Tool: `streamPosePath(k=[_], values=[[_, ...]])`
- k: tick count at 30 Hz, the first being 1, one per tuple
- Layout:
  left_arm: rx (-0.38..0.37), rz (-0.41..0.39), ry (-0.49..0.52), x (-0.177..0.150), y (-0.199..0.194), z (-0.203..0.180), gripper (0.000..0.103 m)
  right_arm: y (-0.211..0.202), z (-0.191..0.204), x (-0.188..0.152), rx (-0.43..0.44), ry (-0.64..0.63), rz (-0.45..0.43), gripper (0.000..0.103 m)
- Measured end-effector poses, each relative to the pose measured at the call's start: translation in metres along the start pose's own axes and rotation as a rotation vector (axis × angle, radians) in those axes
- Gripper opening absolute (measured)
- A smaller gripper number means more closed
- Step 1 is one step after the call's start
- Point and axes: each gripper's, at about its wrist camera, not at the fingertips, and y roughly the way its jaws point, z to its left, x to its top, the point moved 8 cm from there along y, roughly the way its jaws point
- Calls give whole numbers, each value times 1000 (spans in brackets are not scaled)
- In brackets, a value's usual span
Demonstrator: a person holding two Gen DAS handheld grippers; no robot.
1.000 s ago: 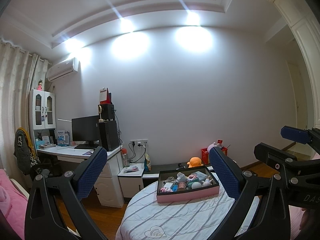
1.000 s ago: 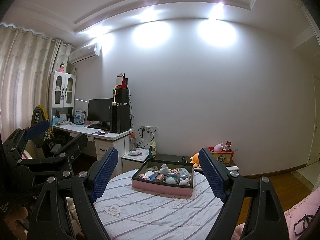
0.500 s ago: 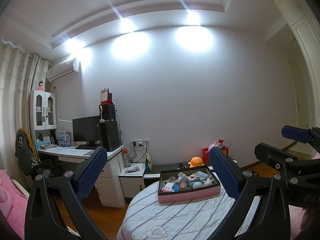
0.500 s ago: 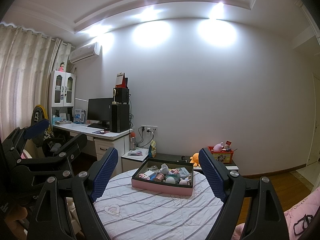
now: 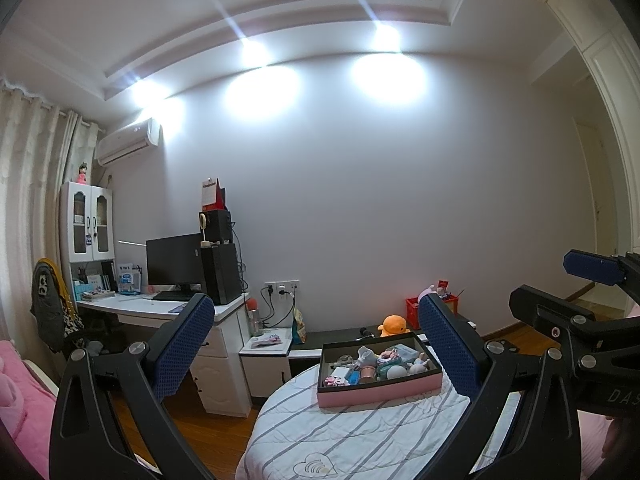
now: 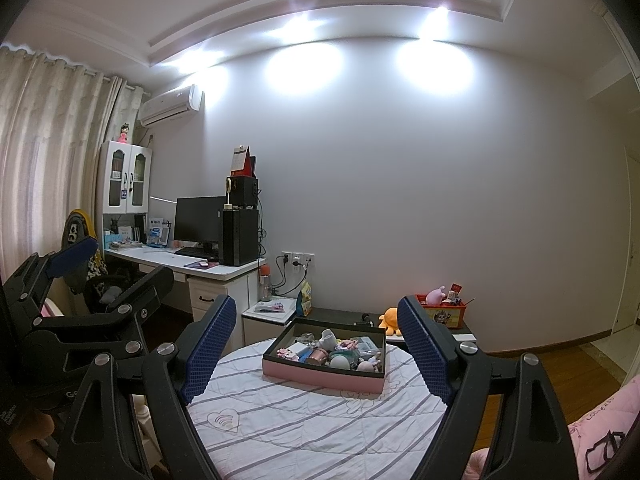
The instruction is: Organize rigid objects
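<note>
- Rigid objects (image 6: 334,350), a jumble of small toys, a copper-toned cup and pale rounded pieces, sit heaped inside a pink-sided box (image 6: 320,376) at the far side of a round worktop (image 6: 304,428) draped in a striped cloth.
- Left of the box, a white desk (image 6: 180,260) carries a dark monitor (image 6: 198,220) and a black computer tower (image 6: 240,236).
- Nearer than the box and to its left, the left gripper (image 5: 316,350) hangs in the air with jaws spread wide, holding nothing.
- Nearer than the box and to its right, the right gripper (image 6: 316,344) is likewise wide open and empty, well short of the contents.
- Behind the box, an orange plush toy (image 5: 394,325) rests on a low dark bench, with a red bin (image 6: 440,314) of toys to its right.
- The pieces look light, hard and mostly smooth, so likely to slip or roll; the rounded ones seem best pinched across their middles, the flat boxy ones across their narrow sides.
- Close packing suggests lifting top pieces first to avoid dragging neighbours.
</note>
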Motion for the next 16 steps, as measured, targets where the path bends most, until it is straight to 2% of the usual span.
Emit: streamPosePath(k=[16], values=[[3, 4, 6, 2, -3, 5, 103, 1, -2, -4, -7, -5, 8, 84]])
